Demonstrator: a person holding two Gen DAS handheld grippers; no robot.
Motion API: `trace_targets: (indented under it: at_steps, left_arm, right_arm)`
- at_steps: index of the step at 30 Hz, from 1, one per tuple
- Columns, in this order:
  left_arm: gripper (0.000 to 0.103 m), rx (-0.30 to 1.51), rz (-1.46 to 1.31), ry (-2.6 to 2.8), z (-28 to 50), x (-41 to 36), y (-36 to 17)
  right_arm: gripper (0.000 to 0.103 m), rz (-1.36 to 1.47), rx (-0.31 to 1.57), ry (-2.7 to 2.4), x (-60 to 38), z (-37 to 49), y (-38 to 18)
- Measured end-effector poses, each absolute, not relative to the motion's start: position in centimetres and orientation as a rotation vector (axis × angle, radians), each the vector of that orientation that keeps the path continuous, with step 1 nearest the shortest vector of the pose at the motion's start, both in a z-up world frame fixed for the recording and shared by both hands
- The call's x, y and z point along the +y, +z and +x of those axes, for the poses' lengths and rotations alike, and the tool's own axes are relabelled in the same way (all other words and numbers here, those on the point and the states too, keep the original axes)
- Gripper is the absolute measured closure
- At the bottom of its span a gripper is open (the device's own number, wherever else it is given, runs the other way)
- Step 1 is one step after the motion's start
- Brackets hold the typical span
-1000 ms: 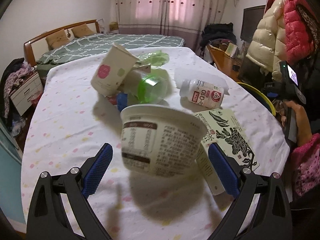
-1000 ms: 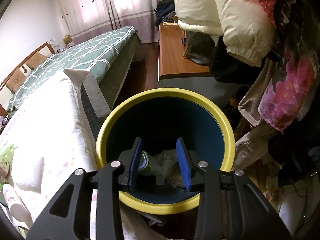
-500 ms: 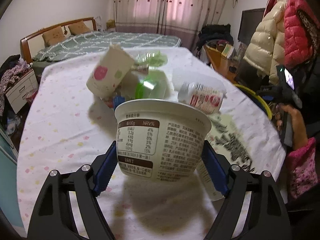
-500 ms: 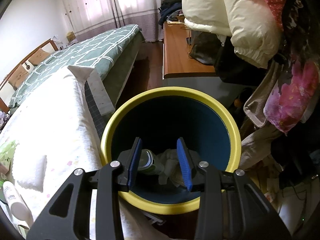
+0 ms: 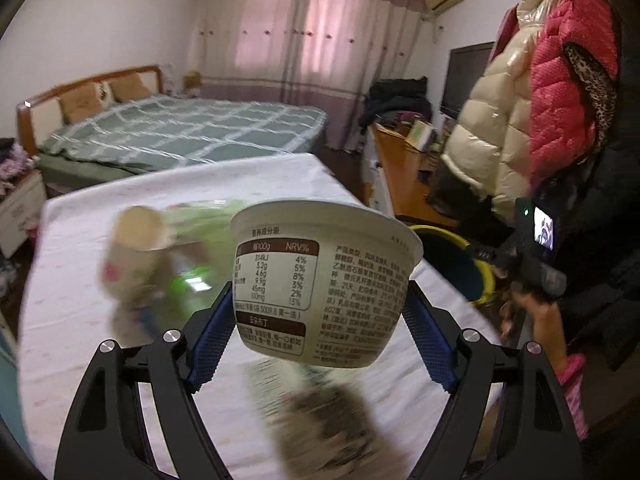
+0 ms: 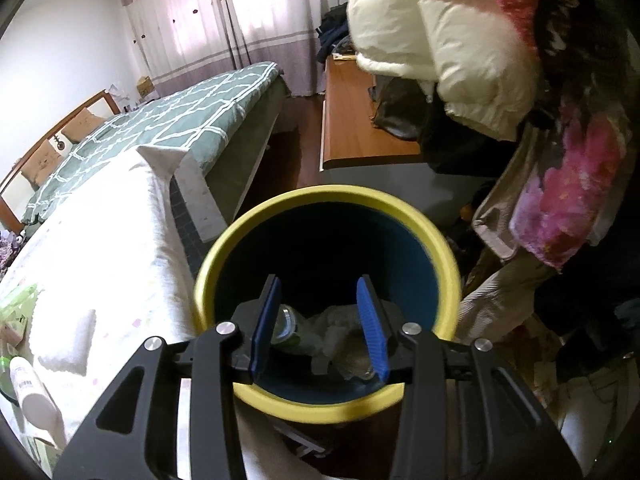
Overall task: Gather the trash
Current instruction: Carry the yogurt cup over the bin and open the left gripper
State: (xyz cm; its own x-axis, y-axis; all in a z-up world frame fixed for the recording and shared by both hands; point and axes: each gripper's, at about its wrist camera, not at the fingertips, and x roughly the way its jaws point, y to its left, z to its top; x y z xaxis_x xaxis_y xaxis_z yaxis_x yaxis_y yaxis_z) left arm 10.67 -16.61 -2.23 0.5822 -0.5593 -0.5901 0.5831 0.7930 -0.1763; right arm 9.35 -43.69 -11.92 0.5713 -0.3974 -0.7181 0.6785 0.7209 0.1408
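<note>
The left gripper (image 5: 318, 334) has just closed its blue pads on the white plastic yogurt tub with the brown nutrition label (image 5: 322, 286). A second ago the tub lay between wide jaws on the white dotted tablecloth (image 5: 72, 320); now it hangs between the pads, clear of the cloth, so the pick-up looks done and carrying it to the bin should come next.

Left of this gripper and beyond it lie one beige paper cup (image 5: 132, 256) and some green plastic trash (image 5: 192, 280), too blurred to count. In front and to its right stands one round bin with a yellow rim and dark blue inside (image 5: 466, 270).

The right gripper (image 6: 320, 326) holds nothing. Its jaws have just been opening a little and are partly apart above the bin (image 6: 328, 404). Under it, in the bin, I count one clear bottle or jar (image 6: 290, 330) and crumpled white paper (image 6: 340, 324). To its left, on the cloth, lies one white bottle (image 6: 34, 394).
</note>
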Motion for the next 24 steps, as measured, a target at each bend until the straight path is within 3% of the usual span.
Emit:
trace_targets:
  at_steps: [24]
  left_arm:
    - [0.023,0.936,0.198,-0.783,14.0,-46.7,-10.2]
  right_arm:
    - [0.058,0.493,0.634,-0.742,-50.6,-1.3,-11.7]
